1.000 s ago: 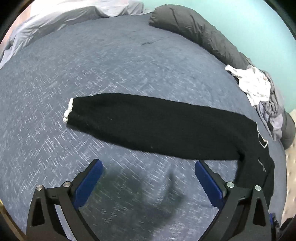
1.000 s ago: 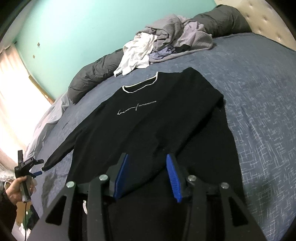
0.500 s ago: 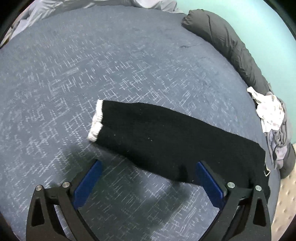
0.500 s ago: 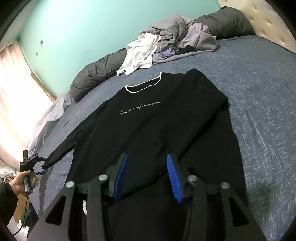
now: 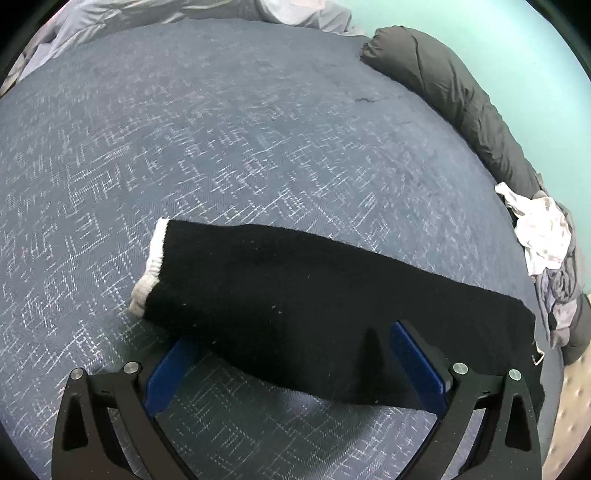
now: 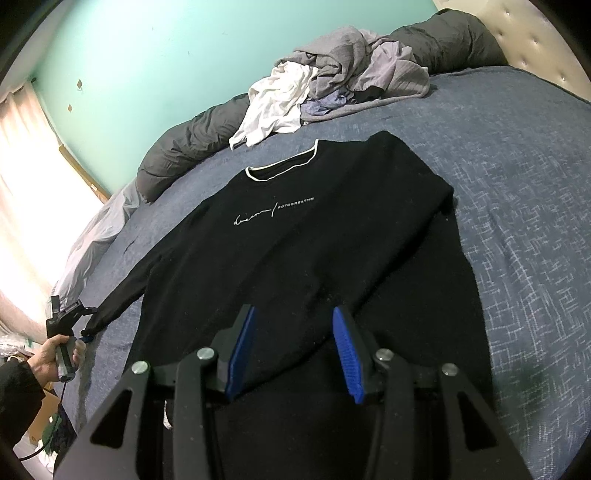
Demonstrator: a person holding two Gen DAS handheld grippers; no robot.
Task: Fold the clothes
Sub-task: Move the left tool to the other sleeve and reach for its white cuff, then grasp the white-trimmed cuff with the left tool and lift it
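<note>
A black sweater (image 6: pixel 317 236) with white neck trim and white chest lettering lies face up on the blue bed cover (image 6: pixel 524 192). Its right sleeve is folded across the body. Its left sleeve (image 5: pixel 295 295), with a white cuff (image 5: pixel 151 273), stretches out flat. My left gripper (image 5: pixel 291 354) is open, its blue fingers straddling that sleeve just behind the cuff; it also shows in the right wrist view (image 6: pixel 79 314) at the sleeve's end. My right gripper (image 6: pixel 295 350) is open over the sweater's lower body, holding nothing.
A dark grey rolled duvet (image 5: pixel 454 96) lies along the teal wall. A pile of white and grey clothes (image 6: pixel 332 88) sits at the bed's far side. A padded headboard (image 6: pixel 524 40) is at the right. Pale bedding (image 5: pixel 110 18) lies at the far edge.
My left gripper has moved forward and down onto the outstretched sleeve, which now lies between its open fingers. The right gripper has barely moved.
</note>
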